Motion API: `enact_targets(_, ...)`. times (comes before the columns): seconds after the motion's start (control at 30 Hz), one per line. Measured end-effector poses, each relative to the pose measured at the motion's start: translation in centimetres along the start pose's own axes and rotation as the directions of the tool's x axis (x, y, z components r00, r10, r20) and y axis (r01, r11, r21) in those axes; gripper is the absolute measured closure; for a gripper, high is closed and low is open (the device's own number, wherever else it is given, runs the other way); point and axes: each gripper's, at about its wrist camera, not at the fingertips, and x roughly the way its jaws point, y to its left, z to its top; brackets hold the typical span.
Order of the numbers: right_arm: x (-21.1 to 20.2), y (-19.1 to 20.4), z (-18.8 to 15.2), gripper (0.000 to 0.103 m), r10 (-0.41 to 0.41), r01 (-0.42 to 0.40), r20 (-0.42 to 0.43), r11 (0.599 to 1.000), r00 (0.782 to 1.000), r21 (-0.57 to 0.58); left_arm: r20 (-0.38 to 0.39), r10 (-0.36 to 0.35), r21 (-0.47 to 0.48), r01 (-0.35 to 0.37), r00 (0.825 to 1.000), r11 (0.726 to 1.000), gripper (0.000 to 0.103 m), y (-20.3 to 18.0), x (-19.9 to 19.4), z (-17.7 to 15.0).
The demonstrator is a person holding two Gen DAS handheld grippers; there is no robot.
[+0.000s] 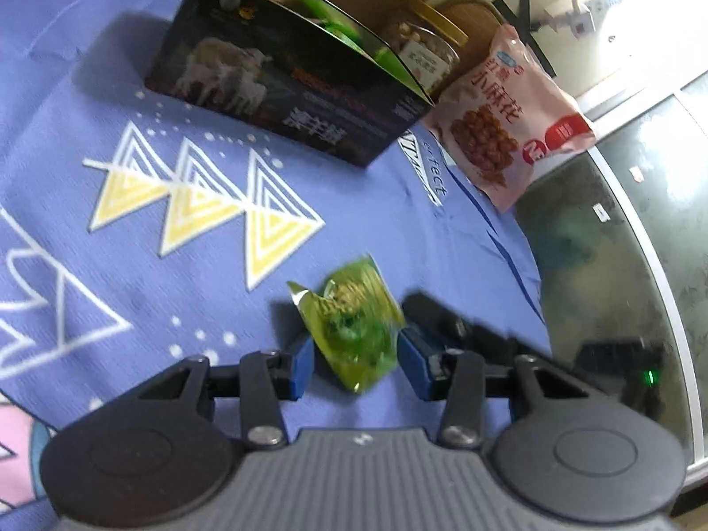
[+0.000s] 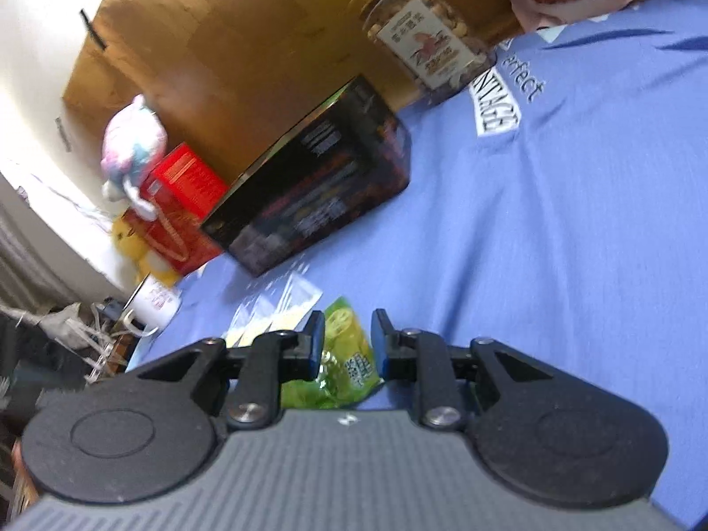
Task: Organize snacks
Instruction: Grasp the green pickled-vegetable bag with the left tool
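Both grippers — left gripper [image 1: 354, 356], right gripper [image 2: 347, 340] — sit apart around green packets [image 1: 356, 327] near the dark box [image 1: 283, 88].

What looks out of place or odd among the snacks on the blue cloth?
The pink snack bag hangs partly over the edge of the blue cloth, beyond the dark box. Green packets lie loose, apart from the other snacks. Nothing looks spilled.

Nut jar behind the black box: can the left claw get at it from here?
Probably not directly: the nut jar sits behind the open black box, and the left claw already straddles a green packet.
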Motion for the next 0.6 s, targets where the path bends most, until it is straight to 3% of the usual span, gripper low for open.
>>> enact_targets(0.13, -0.2, 0.7, -1.0, 0.074, 0.026, -0.027, -0.016, 1.0, 1.0, -0.012, 0.014, -0.009, -0.019, 0.009, 1.0, 1.0, 0.063, 0.6, -0.1, 0.2)
enact_targets(0.23, 0.2, 1.1, -1.2, 0.074, 0.033, -0.033, -0.012, 0.999, 0.999, -0.013, 0.023, 0.02, 0.001, -0.02, 1.0, 1.0, 0.08, 0.5, 0.0, -0.1)
enact_targets(0.5, 0.3, 1.6, -1.4, 0.075, -0.002, 0.003, 0.016, 0.999, 1.0, -0.051, 0.04, -0.05, -0.048, 0.052, 0.998, 0.998, 0.082, 2.9, -0.8, 0.2)
enact_targets(0.53, 0.4, 1.5, -1.4, 0.075, -0.001, 0.002, 0.016, 0.999, 1.0, -0.048, 0.042, -0.072, -0.053, 0.074, 0.997, 0.996, 0.082, 3.2, -1.0, 0.2)
enact_targets(0.6, 0.5, 1.4, -1.4, 0.073, 0.008, -0.008, 0.01, 0.999, 1.0, -0.046, 0.037, -0.197, -0.106, 0.2, 0.98, 0.974, 0.083, 4.4, -1.3, 0.4)
